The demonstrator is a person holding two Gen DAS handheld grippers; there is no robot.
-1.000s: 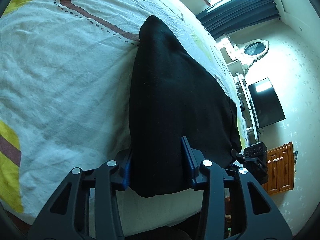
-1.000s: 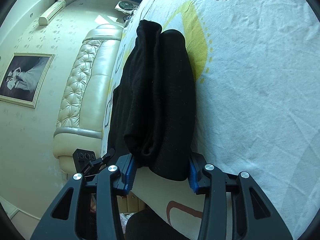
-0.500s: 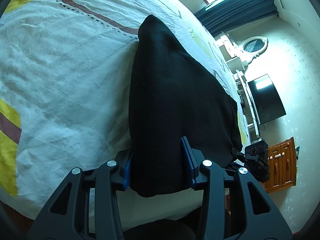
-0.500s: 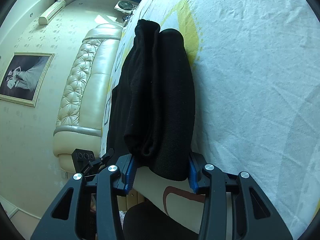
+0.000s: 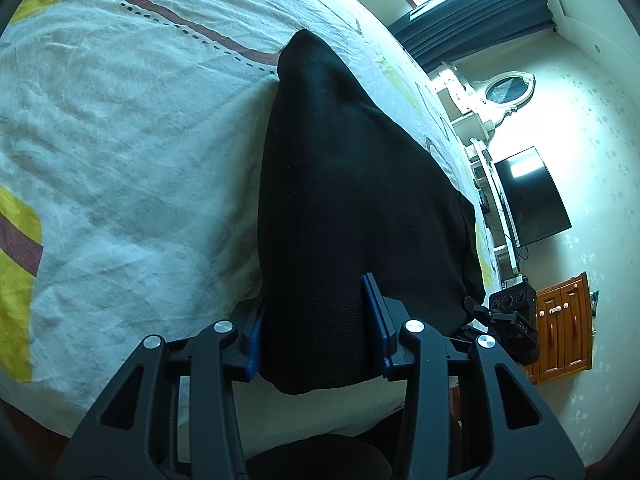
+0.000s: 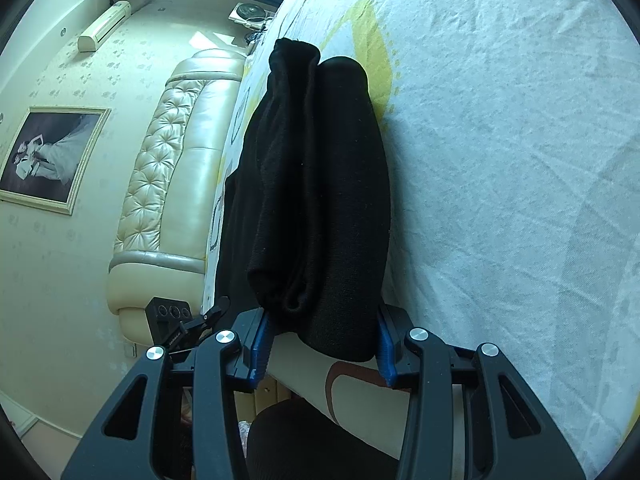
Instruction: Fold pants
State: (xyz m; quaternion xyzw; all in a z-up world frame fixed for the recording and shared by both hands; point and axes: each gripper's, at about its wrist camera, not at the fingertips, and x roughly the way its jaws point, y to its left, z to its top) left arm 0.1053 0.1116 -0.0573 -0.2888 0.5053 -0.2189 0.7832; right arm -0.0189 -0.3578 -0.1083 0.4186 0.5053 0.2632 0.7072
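The black pants [image 5: 352, 200] are lying folded into a thick, dark bundle on the bed sheet [image 5: 120, 140], with stacked layers showing along one side in the right wrist view [image 6: 316, 184]. Their long axis is running straight away from you, from the bed's near edge toward its middle. Your left claw [image 5: 318, 336] is pinching the near end of the bundle between its blue pads, and your right claw [image 6: 322, 338] is gripping its near end the same way.

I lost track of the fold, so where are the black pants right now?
The black pants lie on the patterned bedsheet, near edge pinched by the left gripper and right gripper.
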